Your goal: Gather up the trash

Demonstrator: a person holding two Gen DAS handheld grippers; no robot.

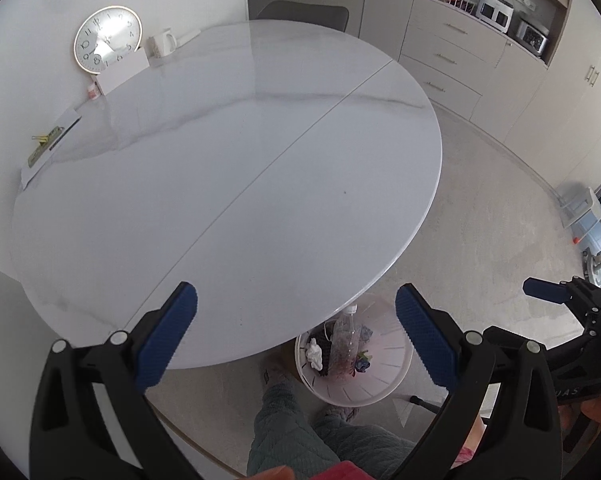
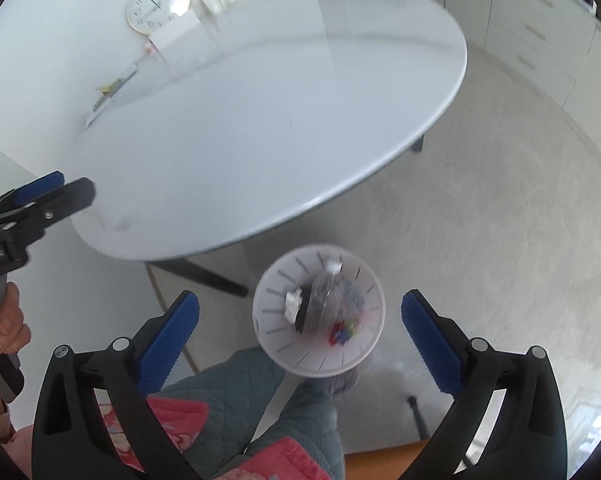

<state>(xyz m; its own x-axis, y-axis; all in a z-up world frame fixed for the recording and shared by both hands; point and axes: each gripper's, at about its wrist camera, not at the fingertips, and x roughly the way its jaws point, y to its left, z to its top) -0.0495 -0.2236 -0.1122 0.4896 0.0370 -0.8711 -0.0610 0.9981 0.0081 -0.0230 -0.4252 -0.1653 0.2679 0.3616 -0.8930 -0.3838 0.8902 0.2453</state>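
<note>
A white slotted waste bin stands on the floor by the round table's near edge, also seen in the left wrist view as the bin. Inside lie a clear plastic bottle, crumpled white paper and coloured scraps. My right gripper hangs high above the bin, jaws wide apart, nothing between them. My left gripper is open and empty over the table's near edge, left of the bin. The left gripper shows at the left of the right wrist view, a hand on its handle.
The round white marble table carries a clock, a mug, a white box and papers with clips along the wall. The person's quilted legs are beside the bin. Cabinets line the far wall.
</note>
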